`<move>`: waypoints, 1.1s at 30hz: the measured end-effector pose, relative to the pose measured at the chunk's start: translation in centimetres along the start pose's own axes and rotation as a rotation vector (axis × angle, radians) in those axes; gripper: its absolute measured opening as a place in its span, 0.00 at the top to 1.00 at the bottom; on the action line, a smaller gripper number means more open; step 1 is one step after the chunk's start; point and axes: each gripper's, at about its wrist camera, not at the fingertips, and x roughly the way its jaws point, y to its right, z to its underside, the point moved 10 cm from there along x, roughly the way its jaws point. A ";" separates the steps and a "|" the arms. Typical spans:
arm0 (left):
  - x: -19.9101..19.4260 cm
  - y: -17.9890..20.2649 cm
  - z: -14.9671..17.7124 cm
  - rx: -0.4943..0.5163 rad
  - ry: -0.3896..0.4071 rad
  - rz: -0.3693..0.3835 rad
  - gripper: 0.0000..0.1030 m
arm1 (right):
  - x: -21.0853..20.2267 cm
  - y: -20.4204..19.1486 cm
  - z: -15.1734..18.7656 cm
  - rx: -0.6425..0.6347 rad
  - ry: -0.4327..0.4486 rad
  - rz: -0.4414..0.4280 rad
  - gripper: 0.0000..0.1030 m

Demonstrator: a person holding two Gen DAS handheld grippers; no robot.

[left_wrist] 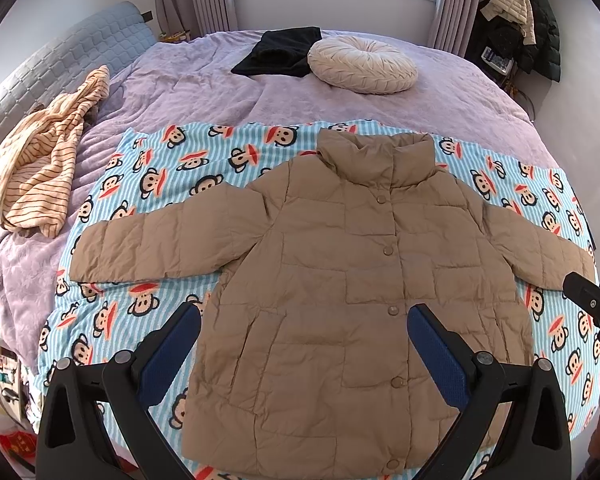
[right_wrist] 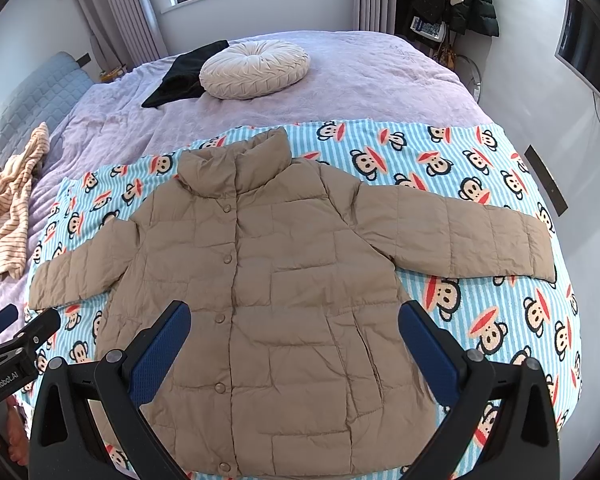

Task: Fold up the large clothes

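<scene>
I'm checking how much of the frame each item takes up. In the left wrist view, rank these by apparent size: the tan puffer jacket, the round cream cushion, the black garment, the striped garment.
1. Tan puffer jacket
2. Striped garment
3. Round cream cushion and black garment: look alike, and the cushion hides part of the garment.

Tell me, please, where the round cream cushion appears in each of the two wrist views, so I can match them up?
Left wrist view: the round cream cushion lies upper centre-right on the purple bedspread, the black folded garment at its left.
Right wrist view: the cushion lies upper centre-left, the same black garment at its left.
Shared landmark: the tan puffer jacket spread flat on the monkey-print blanket.
</scene>
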 end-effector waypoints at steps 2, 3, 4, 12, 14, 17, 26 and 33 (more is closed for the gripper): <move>0.0 0.1 0.0 -0.001 -0.001 0.001 0.00 | 0.0 0.0 0.0 0.000 0.000 0.001 0.00; 0.0 0.1 -0.1 -0.001 -0.002 0.001 0.00 | 0.0 0.0 0.0 0.000 0.000 0.001 0.00; 0.0 0.1 -0.1 -0.002 -0.002 0.001 0.00 | 0.0 0.0 0.0 0.000 0.000 0.001 0.00; 0.1 0.3 -0.2 -0.001 -0.003 0.003 0.00 | 0.0 0.0 0.0 0.000 0.001 -0.001 0.00; 0.1 0.3 -0.1 0.002 -0.001 0.003 0.00 | 0.0 0.0 0.1 -0.001 0.001 0.000 0.00; 0.0 0.3 0.0 0.002 0.001 0.003 0.00 | -0.1 0.0 0.1 -0.002 0.002 -0.001 0.00; 0.0 0.3 0.0 0.003 0.000 0.004 0.00 | -0.1 0.0 0.1 -0.002 0.001 -0.002 0.00; 0.0 0.2 0.0 0.004 0.001 0.004 0.00 | 0.0 -0.1 0.0 -0.001 0.001 -0.002 0.00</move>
